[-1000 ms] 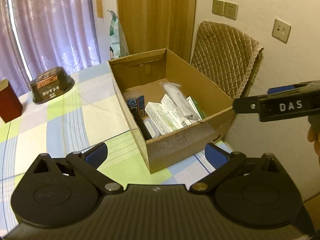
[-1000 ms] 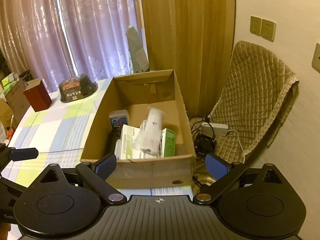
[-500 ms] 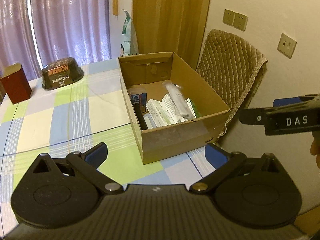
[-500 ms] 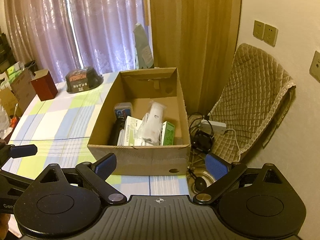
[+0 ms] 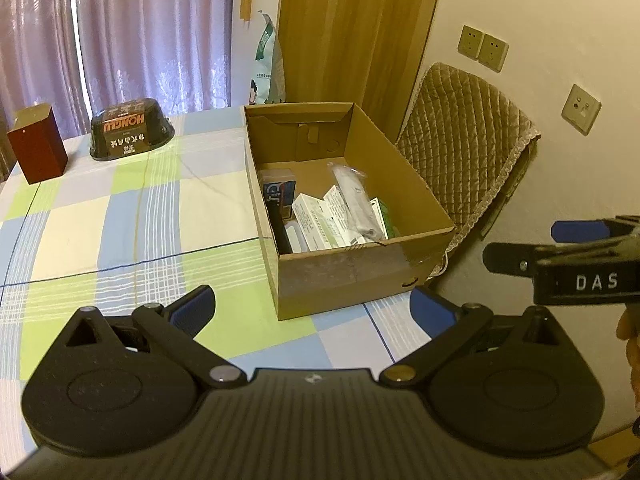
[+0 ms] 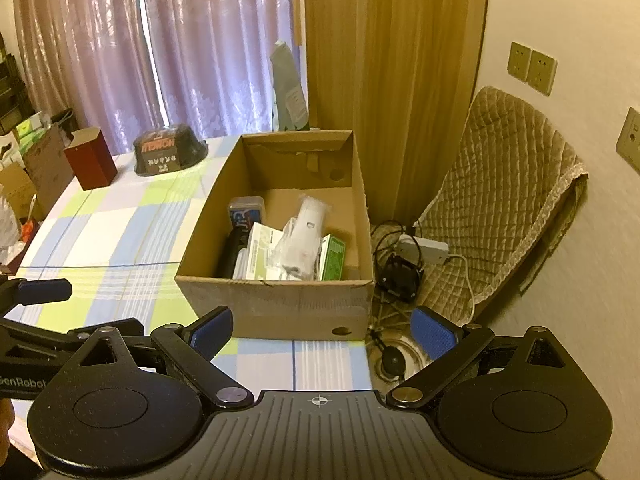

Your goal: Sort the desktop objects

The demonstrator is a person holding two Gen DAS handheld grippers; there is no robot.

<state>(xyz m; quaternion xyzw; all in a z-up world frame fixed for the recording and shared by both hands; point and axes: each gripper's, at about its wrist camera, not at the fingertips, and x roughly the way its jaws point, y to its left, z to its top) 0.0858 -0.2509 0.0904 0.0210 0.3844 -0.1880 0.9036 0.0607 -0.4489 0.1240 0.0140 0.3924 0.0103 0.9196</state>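
You hold both grippers above the near edge of the bench (image 5: 120,208), which is covered in a checked cloth of green, blue and cream squares. Your left gripper (image 5: 312,308) has its blue-padded fingers spread wide with nothing between them. Your right gripper (image 6: 322,330) is spread just as wide and is also empty.

Ahead of both sits an open cardboard box (image 5: 404,268), standing at the right edge of the bench with its top flaps folded in. The sorted things lie in its near half; the far part of its floor is bare cardboard. At the left inside wall there is a small clear-lidded case with a blue label (image 6: 245,212), and in front of it a dark, long object (image 6: 231,254) lying along the wall. In the middle are white paper cartons with green print (image 5: 316,224). A white tube in a clear plastic wrap (image 6: 306,224) lies on top of them. A green carton (image 6: 334,262) stands on edge at the right.

Far back on the bench, well apart from the box, a dark red box (image 5: 38,148) stands open-topped, and beside it a black bowl-shaped tub (image 5: 130,130) rests upside down. What the red box holds cannot be seen.
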